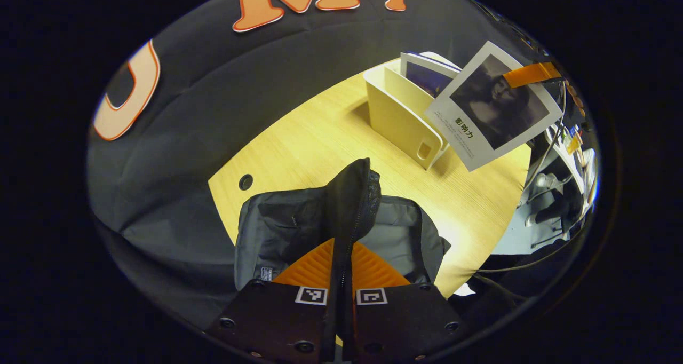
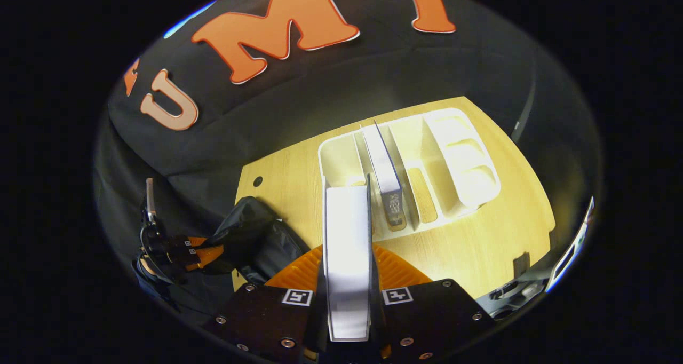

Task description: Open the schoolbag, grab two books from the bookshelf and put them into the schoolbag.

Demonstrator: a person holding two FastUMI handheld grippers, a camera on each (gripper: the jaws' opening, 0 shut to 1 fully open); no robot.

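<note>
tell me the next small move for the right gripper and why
Probably carry the book over to the schoolbag and lower it in. The right gripper is clamped on the book, already lifted clear of the bookshelf, while the left gripper pinches the bag's flap up, keeping the opening exposed.

On the pale wooden table [image 1: 320,140], the open dark fabric schoolbag [image 1: 277,230] lies before the cream plastic divided bookshelf [image 1: 400,116], which apparently holds one upright thin book [image 2: 387,180].
</note>
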